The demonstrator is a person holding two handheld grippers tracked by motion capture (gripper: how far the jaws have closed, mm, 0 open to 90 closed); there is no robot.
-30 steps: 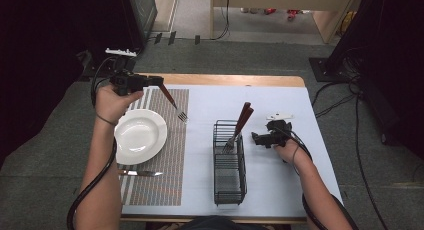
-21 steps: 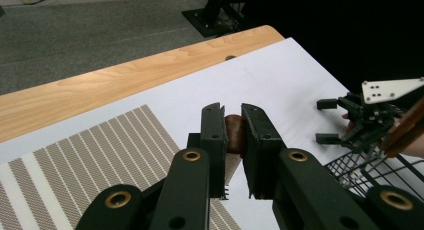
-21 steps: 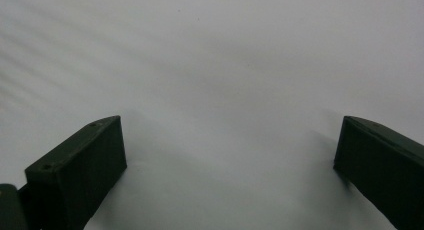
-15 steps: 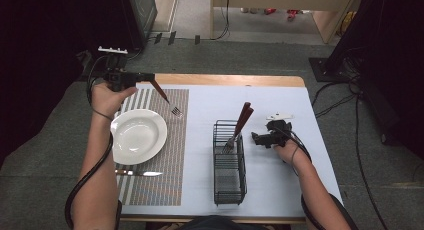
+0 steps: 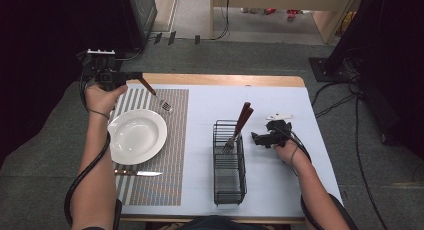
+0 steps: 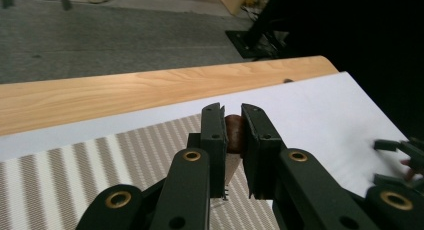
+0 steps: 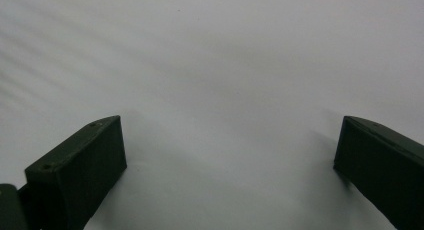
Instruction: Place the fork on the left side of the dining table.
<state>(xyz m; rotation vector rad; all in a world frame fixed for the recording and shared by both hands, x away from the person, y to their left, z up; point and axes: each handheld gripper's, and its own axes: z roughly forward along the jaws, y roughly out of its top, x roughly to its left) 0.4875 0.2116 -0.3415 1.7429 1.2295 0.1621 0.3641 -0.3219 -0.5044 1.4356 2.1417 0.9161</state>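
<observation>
My left gripper (image 5: 131, 78) is at the table's far left and is shut on the brown handle of a fork (image 5: 156, 96). The fork slants down over the striped placemat (image 5: 167, 182), with its tines just beyond the white plate (image 5: 136, 136). In the left gripper view the jaws (image 6: 232, 117) pinch the handle (image 6: 234, 132). My right gripper (image 5: 256, 138) rests low on the white table, right of the black wire basket (image 5: 230, 202). It is open, and nothing lies between its jaws (image 7: 230, 140).
A knife (image 5: 137, 173) lies on the placemat in front of the plate. Brown-handled cutlery (image 5: 243, 119) stands in the basket's far end. A wooden edge (image 5: 225, 80) runs along the far side of the table, with cables on the floor beyond it.
My left gripper has drawn back to the left and away from the person, carrying the fork with it. The right gripper has stayed put.
</observation>
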